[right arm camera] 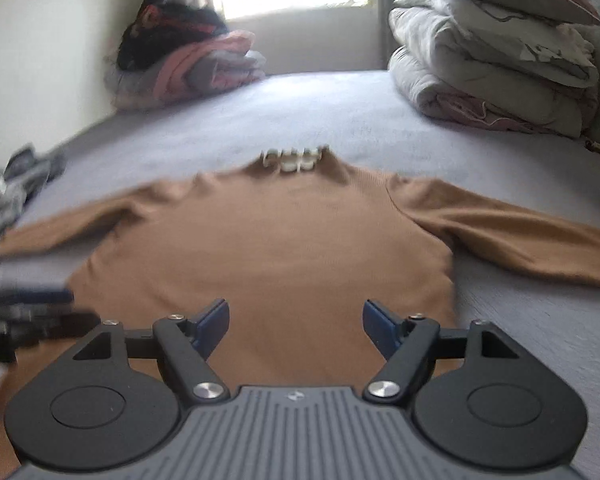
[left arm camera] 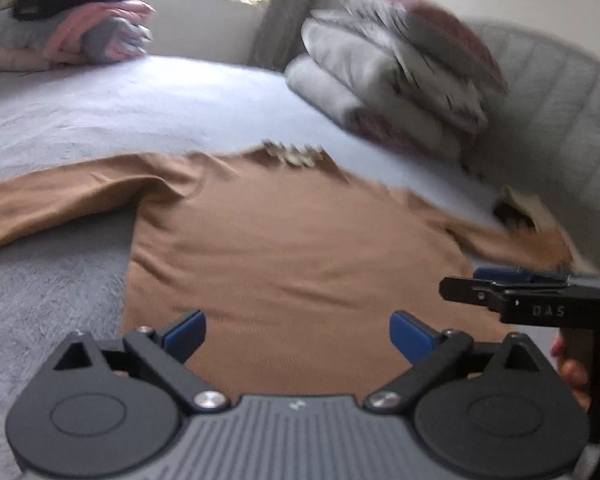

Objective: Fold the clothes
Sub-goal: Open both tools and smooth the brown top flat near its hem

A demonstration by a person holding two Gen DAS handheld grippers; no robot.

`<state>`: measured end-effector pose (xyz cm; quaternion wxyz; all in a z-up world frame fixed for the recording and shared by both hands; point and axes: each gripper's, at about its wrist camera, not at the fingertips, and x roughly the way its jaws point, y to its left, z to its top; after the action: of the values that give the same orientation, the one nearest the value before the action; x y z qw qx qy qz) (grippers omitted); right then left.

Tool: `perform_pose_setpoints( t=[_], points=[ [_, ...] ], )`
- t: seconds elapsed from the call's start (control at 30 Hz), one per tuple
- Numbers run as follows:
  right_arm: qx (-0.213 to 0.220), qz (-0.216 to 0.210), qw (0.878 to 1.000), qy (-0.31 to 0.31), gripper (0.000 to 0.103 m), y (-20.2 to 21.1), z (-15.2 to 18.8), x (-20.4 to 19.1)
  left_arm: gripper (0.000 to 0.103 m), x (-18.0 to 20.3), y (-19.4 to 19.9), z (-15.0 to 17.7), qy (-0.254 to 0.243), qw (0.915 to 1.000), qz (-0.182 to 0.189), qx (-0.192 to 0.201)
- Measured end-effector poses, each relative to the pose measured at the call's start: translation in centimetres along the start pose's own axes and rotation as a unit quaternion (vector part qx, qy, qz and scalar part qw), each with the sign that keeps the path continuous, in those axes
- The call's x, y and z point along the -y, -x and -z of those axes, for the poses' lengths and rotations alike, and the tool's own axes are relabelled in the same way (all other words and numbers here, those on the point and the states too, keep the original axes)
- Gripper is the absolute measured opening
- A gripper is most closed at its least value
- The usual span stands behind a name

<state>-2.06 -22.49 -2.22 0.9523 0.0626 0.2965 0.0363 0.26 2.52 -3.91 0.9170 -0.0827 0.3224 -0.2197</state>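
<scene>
In the left wrist view, a pile of dark, pink and grey clothes (left arm camera: pixel 80 20) is seen at the upper left of the frame, resting on the pale grey fleecy bed cover (left arm camera: pixel 140 100). A tan ribbed long-sleeved sweater (left arm camera: pixel 284 248) is spread flat across the middle of the frame, with its pale beaded collar (left arm camera: pixel 296 154) at the far edge and one sleeve stretched toward the left border. The left tongs (left arm camera: pixel 298 334) are held at the bottom centre above the sweater's lower part, their blue pads (left arm camera: pixel 186 330) spread wide with nothing gripped between them. A stack of folded grey and maroon quilts (left arm camera: pixel 400 76) is seen at the upper right. At the right edge the right tongs (left arm camera: pixel 500 282) are shown side-on near the sweater's other sleeve; their spread cannot be told from this view.

In the right wrist view, a blurred dark shape at the lower left edge is taken to be the left tongs (right arm camera: pixel 32 300). A crumpled grey garment (right arm camera: pixel 12 192) lies at the left edge beside the sleeve end. The sweater (right arm camera: pixel 284 240) fills the centre, both sleeves laid out to the sides. The right tongs (right arm camera: pixel 296 326) are held at the bottom centre above the hem region, pads (right arm camera: pixel 214 322) spread apart and gripping nothing. The quilts (right arm camera: pixel 492 60) occupy the upper right.
</scene>
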Motion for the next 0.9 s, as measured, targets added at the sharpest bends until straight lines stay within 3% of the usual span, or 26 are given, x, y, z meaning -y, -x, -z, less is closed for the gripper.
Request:
perform_pose_setpoints(
  t=[0.17,0.27,0.43,0.53,0.73,0.9],
  points=[
    [0.027,0.058,0.998,-0.007,0.078,-3.1,-0.8,-0.7,0.102,1.1,-1.1,-2.5,-0.047,0.9974,-0.010,0.053],
    [0.007,0.092,0.996,0.022,0.079,-4.9,0.7,-0.8,0.103,1.1,-2.6,-2.6,-0.039,0.9984,-0.001,0.040],
    [0.006,0.095,0.995,0.024,0.087,-5.1,1.5,-0.4,0.103,1.4,-5.2,-0.3,-0.073,0.9966,-0.039,0.001],
    [0.004,0.085,0.996,0.008,0.092,-5.0,1.5,0.3,0.103,1.7,-5.6,-0.2,-0.089,0.9952,-0.038,-0.013],
    [-0.007,0.075,0.997,0.010,0.102,-4.2,2.1,0.1,0.103,2.3,-5.3,0.3,-0.113,0.9921,-0.051,-0.021],
    [-0.009,0.080,0.997,0.013,0.103,-3.9,2.4,0.0,0.103,2.6,-4.3,1.2,-0.125,0.9903,-0.056,-0.024]
  ],
)
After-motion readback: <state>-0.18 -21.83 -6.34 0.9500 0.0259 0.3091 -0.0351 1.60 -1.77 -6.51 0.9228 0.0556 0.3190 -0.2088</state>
